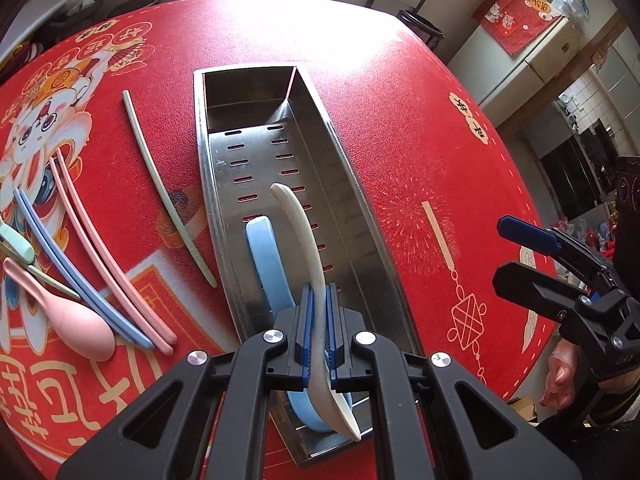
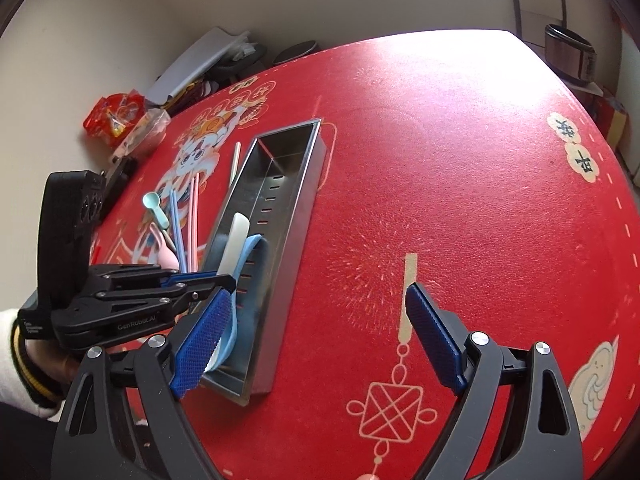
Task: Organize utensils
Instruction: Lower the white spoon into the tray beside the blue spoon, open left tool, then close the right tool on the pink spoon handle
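Left gripper (image 1: 319, 316) squeezed the white spoon (image 1: 304, 248) over the tray (image 1: 368, 216), beside the blue spoon (image 1: 266, 264). Next, it probably needed to let go. Right gripper (image 2: 320, 344) was wide open.

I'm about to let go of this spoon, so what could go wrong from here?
1. The cream plastic spoon, pinched mid-handle by the left gripper, hangs tilted over the light blue spoon in the steel slotted tray; released here, it may land crooked across the blue one.
2. The open right gripper sits close beside the tray and could nudge it.
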